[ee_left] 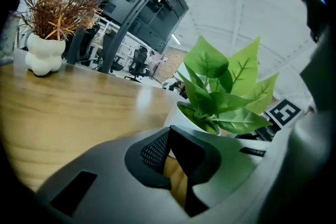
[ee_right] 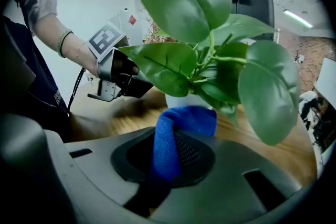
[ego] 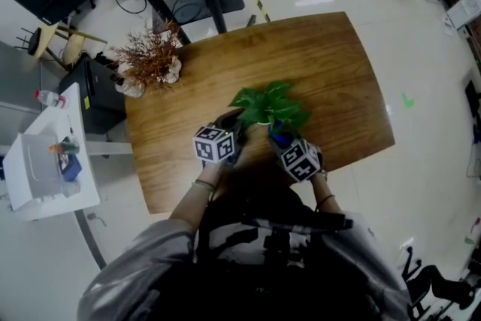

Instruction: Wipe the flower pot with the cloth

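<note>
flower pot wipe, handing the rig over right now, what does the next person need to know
Left gripper: jaws together, empty, beside the white flower pot on the wooden table.
Right gripper: shut on the blue cloth, its folded end against the pot under the leaves.
Done: cloth is at the pot; how much is wiped cannot be told.
Left: wipe around the pot.

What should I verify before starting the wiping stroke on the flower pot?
1. Cloth held: blue cloth is clamped in the right tongs. Ok.
2. Cloth on flower pot: the fold sits right at the white wall, but contact is hidden. Cannot tell.
3. Pot steadied: left tongs are shut and empty beside the pot; touching is unclear. Cannot tell.
4. Pot upright on the table. Ok.
5. Stroke path: leaves overhang the cloth and would likely get brushed. Not ok.
</note>
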The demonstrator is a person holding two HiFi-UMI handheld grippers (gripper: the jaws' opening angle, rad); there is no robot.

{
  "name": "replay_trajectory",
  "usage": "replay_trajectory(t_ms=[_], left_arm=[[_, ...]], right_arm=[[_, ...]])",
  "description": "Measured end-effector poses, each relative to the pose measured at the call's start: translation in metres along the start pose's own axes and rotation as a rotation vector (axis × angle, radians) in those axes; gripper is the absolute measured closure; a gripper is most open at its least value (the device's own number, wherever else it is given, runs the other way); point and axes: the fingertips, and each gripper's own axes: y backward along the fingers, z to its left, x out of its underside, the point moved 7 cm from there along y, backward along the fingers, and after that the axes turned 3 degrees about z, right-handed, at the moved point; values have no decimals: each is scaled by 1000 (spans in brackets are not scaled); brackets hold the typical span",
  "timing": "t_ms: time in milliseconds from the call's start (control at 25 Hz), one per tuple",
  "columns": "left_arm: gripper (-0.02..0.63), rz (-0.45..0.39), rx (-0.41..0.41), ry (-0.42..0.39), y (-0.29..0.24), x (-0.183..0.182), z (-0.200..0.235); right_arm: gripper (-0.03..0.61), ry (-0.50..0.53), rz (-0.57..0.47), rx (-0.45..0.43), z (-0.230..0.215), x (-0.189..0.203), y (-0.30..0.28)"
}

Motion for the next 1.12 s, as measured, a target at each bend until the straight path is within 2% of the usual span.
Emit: replay_trajectory(t_ms=[200,360,520,680,880,1120], left_arm=[[607,-31,-18,28,-5,-8,8],[607,-19,-25,25,-3,-7,8],[607,-8,-22,13,7,-1,2],[607,-2,-9,34,12,11,-10],[607,11,17,51,15,23,-25],[607,10,47,57,10,23,-34]], right_arm=[[522,-3,-6,-36,11,-7,-8],[522,-3,-4,-44,12,-1,1],[522,-30,12,7,-6,21,21],[522,-30,45,85,-44,40,36],[522,103,27,132,-89,26,44],[522,297,-11,44,-100,-17,29]])
